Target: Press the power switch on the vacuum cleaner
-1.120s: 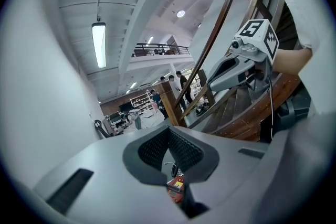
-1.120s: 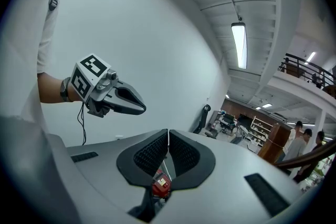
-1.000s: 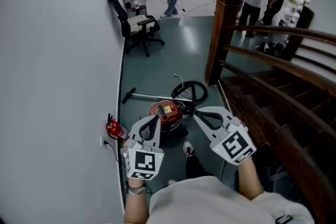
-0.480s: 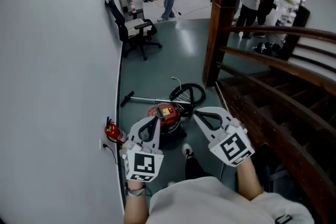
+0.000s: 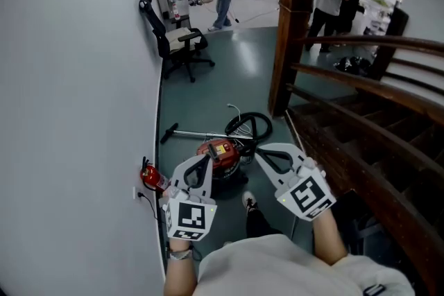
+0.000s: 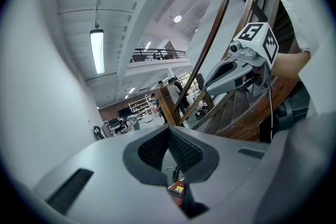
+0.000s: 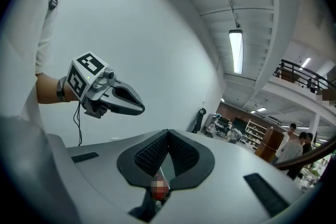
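- Head view puts the white wall socket (image 5: pixel 136 188) and its thin black cable (image 5: pixel 148 203) at far left, low on the wall. If I swing wide that way while going down, I could snag the cable and pull the plug, and then the press would do nothing.
- Just beside it stands a small red cylinder (image 5: pixel 151 177), probably a fire extinguisher, which a careless elbow could topple.
- My left gripper (image 5: pixel 202 159) has its jaws closed together with nothing between them, and it is held well above the floor. Its tip overlaps the target's left side in this view, so I may misjudge the descent.
- The red, rounded canister vacuum cleaner (image 5: pixel 220 152) sits on the grey-green floor ahead of and below both grippers, between them in this view. I cannot tell which control on its top is the power switch, so I might hit the wrong button. I also judge that an off-centre push could roll the canister away.
- The coiled black hose (image 5: pixel 251 124) and slim metal wand (image 5: pixel 201 132) lie just behind it, a tripping risk if I step forward.
- My right gripper (image 5: pixel 258 150) is likewise closed and empty. The dark wooden staircase (image 5: pixel 347 156) is near on its right, and a wide swing could knock against it.
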Demonstrator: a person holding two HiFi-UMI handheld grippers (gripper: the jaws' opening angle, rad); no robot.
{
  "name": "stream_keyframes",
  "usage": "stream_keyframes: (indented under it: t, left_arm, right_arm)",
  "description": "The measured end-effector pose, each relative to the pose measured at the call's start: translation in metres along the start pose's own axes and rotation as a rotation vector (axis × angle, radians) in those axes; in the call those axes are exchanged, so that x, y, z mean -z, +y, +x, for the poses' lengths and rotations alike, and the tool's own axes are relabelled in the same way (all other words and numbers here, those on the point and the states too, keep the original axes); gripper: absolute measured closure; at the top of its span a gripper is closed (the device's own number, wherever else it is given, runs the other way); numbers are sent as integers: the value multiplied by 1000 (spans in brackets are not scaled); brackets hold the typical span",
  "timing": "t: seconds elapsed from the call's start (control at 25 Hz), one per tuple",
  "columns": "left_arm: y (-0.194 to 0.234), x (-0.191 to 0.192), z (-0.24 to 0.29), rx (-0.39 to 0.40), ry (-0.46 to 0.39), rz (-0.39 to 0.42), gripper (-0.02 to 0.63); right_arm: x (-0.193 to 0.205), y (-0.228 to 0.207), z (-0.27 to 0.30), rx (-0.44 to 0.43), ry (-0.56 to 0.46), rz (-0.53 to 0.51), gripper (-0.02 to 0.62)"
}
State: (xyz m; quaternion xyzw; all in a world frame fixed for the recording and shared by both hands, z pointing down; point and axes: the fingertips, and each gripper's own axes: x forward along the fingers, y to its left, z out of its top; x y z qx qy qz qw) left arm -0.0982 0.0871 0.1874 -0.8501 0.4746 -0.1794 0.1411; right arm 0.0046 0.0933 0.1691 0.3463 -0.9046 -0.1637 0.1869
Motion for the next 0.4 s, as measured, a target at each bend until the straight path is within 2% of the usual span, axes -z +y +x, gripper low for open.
stream_keyframes:
  t: [0.4]
  left_arm:
    - [-1,5,-3,7,5,-6,604]
  right_arm:
    - [1,6,1,-2,6,6,568]
